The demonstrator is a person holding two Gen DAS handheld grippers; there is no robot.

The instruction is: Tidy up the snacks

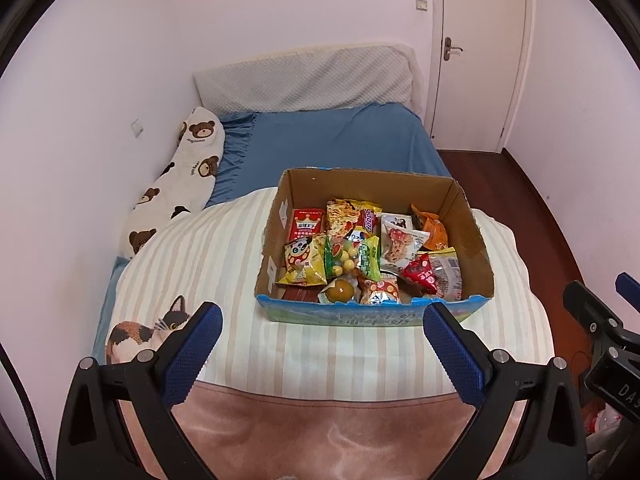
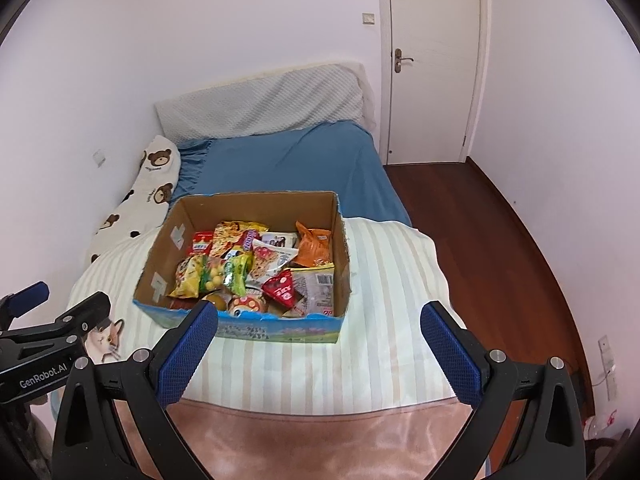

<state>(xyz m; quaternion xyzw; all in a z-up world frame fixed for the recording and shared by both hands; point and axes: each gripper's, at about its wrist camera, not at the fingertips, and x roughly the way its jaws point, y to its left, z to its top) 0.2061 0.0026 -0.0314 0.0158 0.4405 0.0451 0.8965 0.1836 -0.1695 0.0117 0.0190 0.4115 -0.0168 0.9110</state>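
- My left claw (image 1: 322,330) stands wide apart with nothing between its blue pads; my right claw (image 2: 320,330) is spread just as wide and also carries nothing; both hang over the near edge of the bed, short of the cardboard box (image 1: 472,216).
- The snacks (image 1: 360,256) all lie inside that box, just ahead of my left claw and ahead and slightly left of my right one; I see no packet on the striped quilt (image 1: 224,256) around it.
- How far along: I judge the scene fits two stages equally; either the packets have been gathered into the box and the job is near its end, or they lie as a jumbled heap waiting to be sorted out; the pictures do not settle which.
- Inside the box the packets overlap loosely, in no rows; a red packet (image 1: 307,224) at the far left; a yellow panda bag (image 1: 302,264) nearer my left claw; a clear bag of round sweets (image 1: 340,260) at the middle; an orange pouch (image 1: 432,228) far right; a red triangular packet (image 1: 420,272) and a clear barcode bag (image 2: 316,284) near right; a brown round thing (image 1: 339,291) against the near wall.
- The box has no lid or flaps showing; its near wall is printed blue; it rests flat on the quilt.
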